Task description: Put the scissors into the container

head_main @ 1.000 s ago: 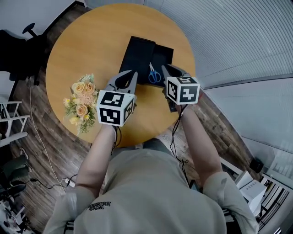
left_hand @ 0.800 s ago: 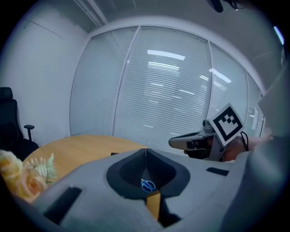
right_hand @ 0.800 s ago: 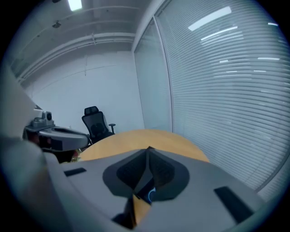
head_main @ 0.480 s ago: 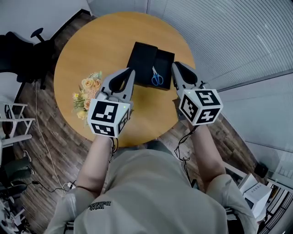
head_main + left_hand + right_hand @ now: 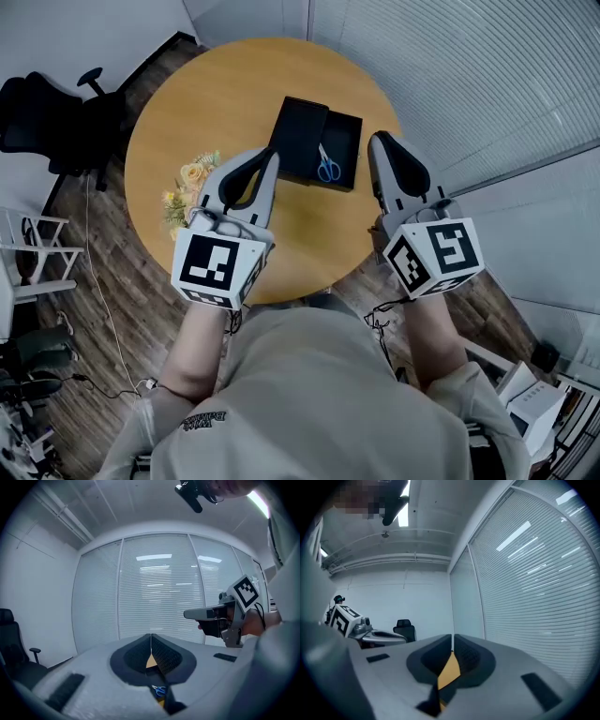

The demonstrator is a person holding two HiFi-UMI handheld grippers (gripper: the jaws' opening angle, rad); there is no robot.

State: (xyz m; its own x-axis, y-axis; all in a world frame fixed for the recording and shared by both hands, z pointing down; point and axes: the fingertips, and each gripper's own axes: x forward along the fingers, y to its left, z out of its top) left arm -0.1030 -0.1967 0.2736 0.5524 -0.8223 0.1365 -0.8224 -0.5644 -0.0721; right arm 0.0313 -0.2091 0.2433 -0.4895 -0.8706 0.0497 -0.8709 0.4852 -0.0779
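Note:
Blue-handled scissors (image 5: 327,166) lie inside the open black container (image 5: 349,131) on the round wooden table (image 5: 206,103); its black lid (image 5: 298,136) rests beside it on the left. My left gripper (image 5: 273,156) is held above the table, left of the container, jaws shut and empty. My right gripper (image 5: 379,141) hovers to the container's right, also shut with nothing in it. In the left gripper view the scissors (image 5: 159,691) show through the gap under the closed jaws (image 5: 151,637), with the right gripper (image 5: 220,618) beyond. In the right gripper view the jaws (image 5: 453,639) meet.
A bunch of pale artificial flowers (image 5: 192,187) lies at the table's left near edge, beside my left gripper. A black office chair (image 5: 52,117) stands on the wood floor to the left. Blinds over glass walls run along the right.
Both grippers have lifted and drawn back from the container toward the person, still shut. The scissors stay in the container.

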